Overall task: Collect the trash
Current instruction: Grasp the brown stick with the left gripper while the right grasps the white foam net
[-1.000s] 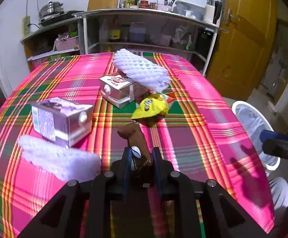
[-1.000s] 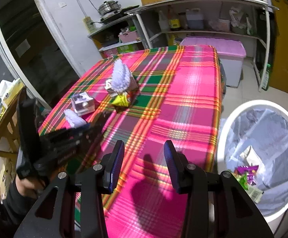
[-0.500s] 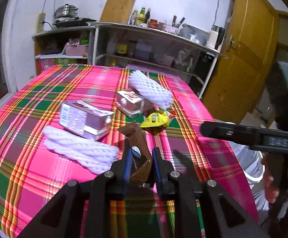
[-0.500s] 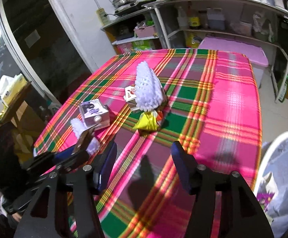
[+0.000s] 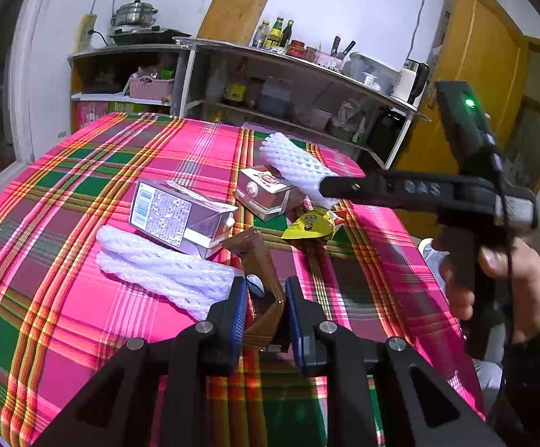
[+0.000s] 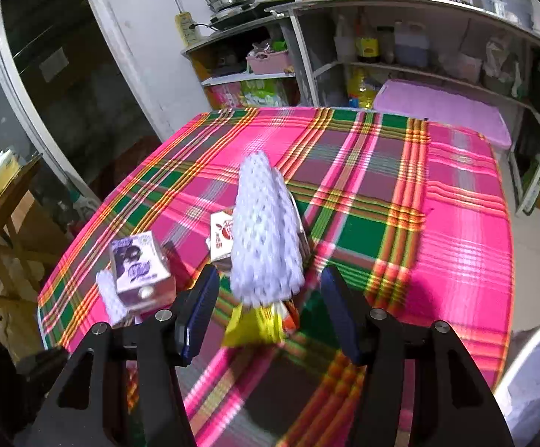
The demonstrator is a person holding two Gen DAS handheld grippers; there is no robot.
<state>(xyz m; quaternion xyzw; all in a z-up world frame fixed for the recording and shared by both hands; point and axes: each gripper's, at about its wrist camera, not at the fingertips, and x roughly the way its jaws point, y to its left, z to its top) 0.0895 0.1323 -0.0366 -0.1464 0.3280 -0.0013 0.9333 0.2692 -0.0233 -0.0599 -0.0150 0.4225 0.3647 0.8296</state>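
Trash lies scattered on the counter [image 5: 83, 298], which is covered by a pink plaid cloth. From left to right in the left wrist view: 2 white foam sleeves [image 5: 165, 275] lie side by side; a purple carton [image 5: 178, 218] rests on its side just behind them; a brown wrapper [image 5: 260, 279] is pinched between the pads of the left hand-held gripper [image 5: 264, 303]; a red-and-white carton [image 5: 264, 192] and a yellow wrapper [image 5: 309, 223] lie beyond it; a third foam sleeve [image 5: 292, 164] leans over that carton. The right hand-held gripper [image 6: 268, 311], spread wide, is lined up on this foam sleeve and the yellow wrapper; whether it touches either cannot be told. The white rim of a lined bin [image 6: 530, 365] shows at lower right, beside the counter; its contents are out of view. Judged progress: 1 item is in hand but not binned, and 6 items remain on the counter.
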